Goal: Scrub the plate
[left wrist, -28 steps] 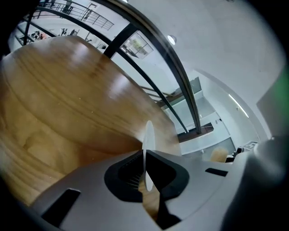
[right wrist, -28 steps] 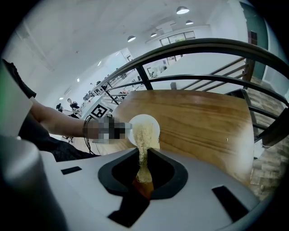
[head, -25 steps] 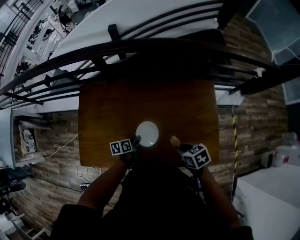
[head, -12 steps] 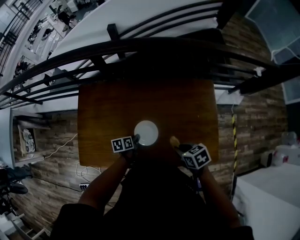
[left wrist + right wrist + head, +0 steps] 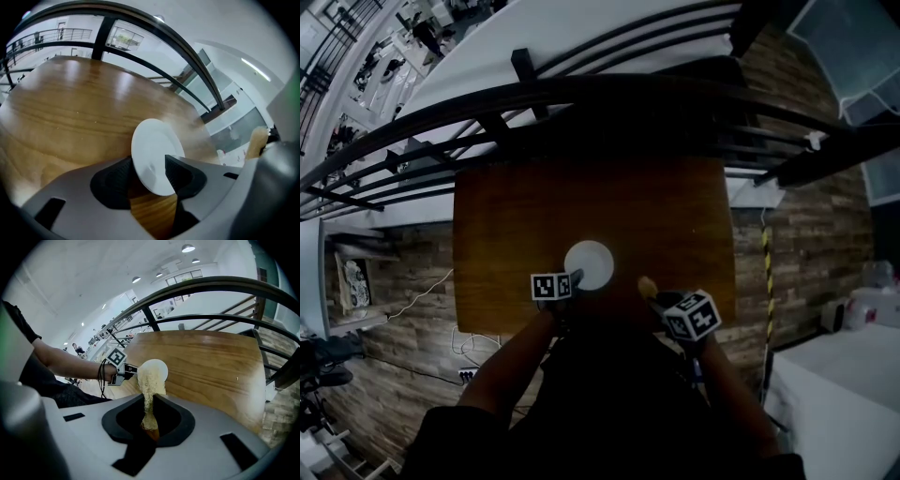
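A small white plate (image 5: 589, 263) lies on the brown wooden table (image 5: 581, 202) near its front edge. My left gripper (image 5: 573, 279) is at the plate's near-left rim. In the left gripper view the plate (image 5: 154, 152) has its near edge between the two jaws of the left gripper (image 5: 149, 177). The jaws have just been opening and stand wide, without pinching the plate. My right gripper (image 5: 652, 292) hovers to the right of the plate, shut on a yellow sponge (image 5: 150, 383), which sticks out of the right gripper (image 5: 149, 420) toward the plate (image 5: 160, 365).
Dark metal railings (image 5: 581, 89) curve past the table's far side. Below the table's front edge is a brick-pattern floor with a cable (image 5: 427, 291) at the left. The far half of the tabletop carries nothing.
The left gripper's marker cube has shifted a little right, closer to the plate, and turned. The plate sits slightly further up and left in the head view. The right gripper has stayed put.
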The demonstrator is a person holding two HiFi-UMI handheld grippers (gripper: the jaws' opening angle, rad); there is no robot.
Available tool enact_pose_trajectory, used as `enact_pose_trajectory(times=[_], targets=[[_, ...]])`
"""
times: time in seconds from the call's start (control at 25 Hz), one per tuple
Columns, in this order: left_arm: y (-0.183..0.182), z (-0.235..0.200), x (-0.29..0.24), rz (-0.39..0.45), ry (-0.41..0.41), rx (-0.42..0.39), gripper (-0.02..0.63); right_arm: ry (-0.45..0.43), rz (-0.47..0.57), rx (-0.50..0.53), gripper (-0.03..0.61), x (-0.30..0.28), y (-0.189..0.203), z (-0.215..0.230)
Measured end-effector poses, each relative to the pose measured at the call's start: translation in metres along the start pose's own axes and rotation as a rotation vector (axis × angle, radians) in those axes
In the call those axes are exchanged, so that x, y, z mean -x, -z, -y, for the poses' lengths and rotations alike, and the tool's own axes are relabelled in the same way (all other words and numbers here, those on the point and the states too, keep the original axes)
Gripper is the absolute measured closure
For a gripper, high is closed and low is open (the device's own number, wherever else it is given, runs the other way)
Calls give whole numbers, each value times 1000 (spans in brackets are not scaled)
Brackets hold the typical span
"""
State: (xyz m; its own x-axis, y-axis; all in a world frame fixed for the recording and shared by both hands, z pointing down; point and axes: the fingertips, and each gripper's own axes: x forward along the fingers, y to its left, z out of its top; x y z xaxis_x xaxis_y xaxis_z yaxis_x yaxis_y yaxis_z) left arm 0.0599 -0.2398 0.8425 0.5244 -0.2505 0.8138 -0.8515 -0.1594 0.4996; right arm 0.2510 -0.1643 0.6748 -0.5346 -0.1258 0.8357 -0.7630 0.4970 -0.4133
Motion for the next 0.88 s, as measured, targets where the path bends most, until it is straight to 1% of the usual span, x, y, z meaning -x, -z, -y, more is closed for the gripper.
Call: enact_pose_trajectory(times=[0.08, 0.28, 0.4, 0.6, 0.68, 0.72, 0.76, 0.84, 0.88], targets=[[2, 2, 0, -15, -23, -41, 377, -3, 1, -1, 523, 3, 2, -1], [5, -6, 2, -8, -67, -48, 334, -14, 12, 2, 523, 4, 0, -9], [7, -5, 5, -4, -63, -51, 330, -16, 18, 12, 523, 4, -3, -12], [5, 1, 21, 30, -53, -48, 330, -19, 20, 26, 523, 0, -4, -23], [5, 3, 33, 40, -55, -66, 333, -21, 27, 38, 523, -2, -8, -31], [4, 4, 41, 48, -56, -82, 337, -26, 32, 46, 523, -3, -11, -36], [2, 4, 48, 59, -57, -99, 356, -32, 40, 54, 523, -5, -15, -42], [-1, 4, 64, 96, -65, -130, 417, -45, 61, 70, 523, -10, -22, -54], [-4, 3, 72, 119, -74, -148, 462, -50, 73, 78, 523, -12, -25, -59]])
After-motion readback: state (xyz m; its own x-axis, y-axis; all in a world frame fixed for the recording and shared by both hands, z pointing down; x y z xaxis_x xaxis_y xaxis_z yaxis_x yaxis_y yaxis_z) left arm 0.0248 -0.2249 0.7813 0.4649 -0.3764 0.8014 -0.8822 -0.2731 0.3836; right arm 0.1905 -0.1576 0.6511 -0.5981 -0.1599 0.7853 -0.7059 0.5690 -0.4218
